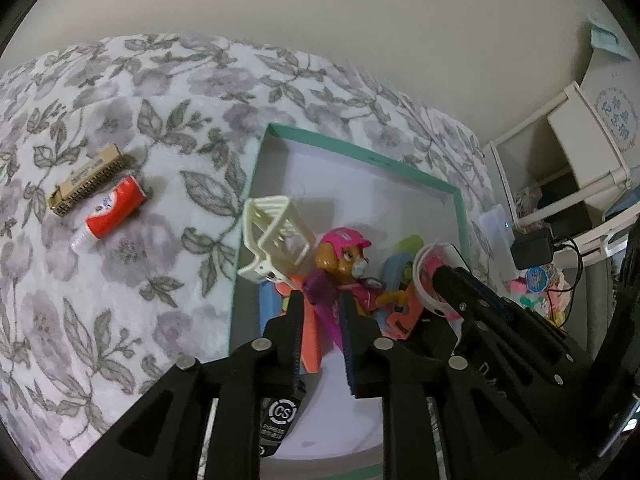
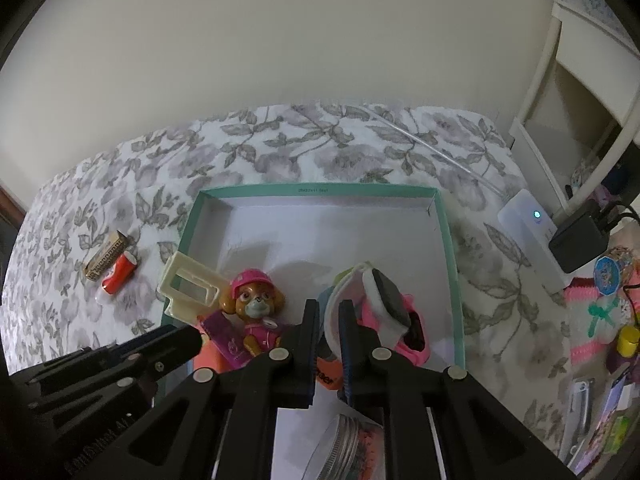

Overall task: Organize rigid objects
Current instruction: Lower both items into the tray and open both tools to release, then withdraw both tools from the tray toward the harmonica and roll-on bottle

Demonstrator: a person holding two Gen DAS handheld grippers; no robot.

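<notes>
From the left wrist view: teal-rimmed box point(image 1: 459, 196) at about 1 o'clock of centre on the floral bedspread point(image 1: 120, 280), already carrying a cream hair clip point(image 1: 276, 236) propped on its left wall, a pup figure in a pink cap point(image 1: 344, 256), plus orange, blue and green pieces heaped at its near side. Left claw point(image 1: 320, 304) at 6 o'clock, jaws narrow, pinching the figure's purple wing point(image 1: 320, 300); grip or release, cannot tell for sure. Still outside the box, at 9 o'clock: a harmonica point(image 1: 86, 182) and a red-and-white tube point(image 1: 110, 216), touching each other. From the right wrist view: same box point(image 2: 448, 240) at centre, far half bare, figure point(image 2: 254, 300) and clip point(image 2: 192, 284) at 8 o'clock of it. Right claw point(image 2: 328, 312) at 6 o'clock, jaws narrow around the white band point(image 2: 334, 312) of a pink-and-white watch point(image 2: 388, 300) lying in the box. Harmonica point(image 2: 106, 260) and tube point(image 2: 118, 274) at 9 o'clock, still on the bedspread. Judged well along: most pieces boxed, two left to fetch.
</notes>
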